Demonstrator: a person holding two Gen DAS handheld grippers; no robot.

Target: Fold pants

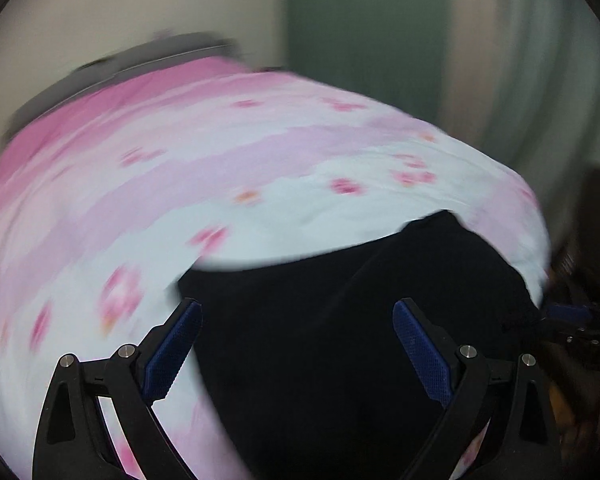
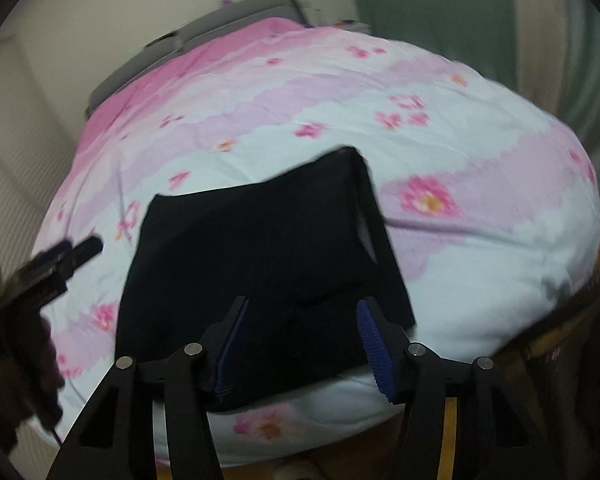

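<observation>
Already folded into a compact slab, the black fabric pants point(image 2: 256, 264) lay near the front edge of the pink-and-white flowered quilt point(image 2: 460, 152) covering the bed, their long axis running from that edge toward the grey headboard point(image 2: 204, 36). The left gripper point(image 1: 296, 344) hovered wide and empty above them. The right gripper point(image 2: 300, 340) stood half-narrowed astride the near edge; whether its pads pressed cloth I couldn't tell. A shallow pinch might have dragged the top layer and undone the fold.

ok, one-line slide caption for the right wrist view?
Right gripper open above folded black pants on a pink floral bedspread, left gripper alongside.
</observation>
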